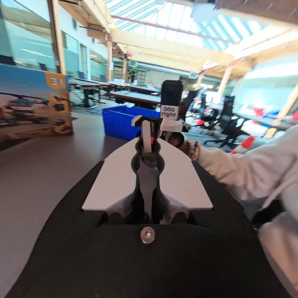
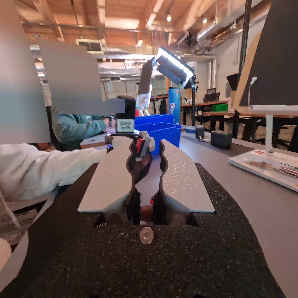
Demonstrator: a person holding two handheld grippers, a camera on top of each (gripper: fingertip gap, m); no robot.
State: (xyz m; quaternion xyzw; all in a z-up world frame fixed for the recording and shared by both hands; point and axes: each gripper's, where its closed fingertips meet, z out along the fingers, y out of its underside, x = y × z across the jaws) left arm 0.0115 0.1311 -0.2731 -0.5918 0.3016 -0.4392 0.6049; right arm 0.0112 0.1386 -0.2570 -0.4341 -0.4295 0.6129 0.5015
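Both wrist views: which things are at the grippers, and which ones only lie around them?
At the grippers: grey, red and black brick piece, clamped in left gripper; right gripper open beside it.
Lying about: blue bins, toy box, booklet, dark blocks.

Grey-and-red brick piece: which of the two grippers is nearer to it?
Left. The left gripper has its jaws shut on the brick piece; the right gripper faces it, jaws open, a clear gap on one side.

Grippers (image 1: 147, 141) (image 2: 146, 145): grey fingers (image 1: 116, 174) with wavy black inner edges, on black speckled bases, silver screw (image 2: 146, 237) at centre. White labelled tag (image 1: 169, 112) on black block. Cream sleeves (image 1: 241, 169).
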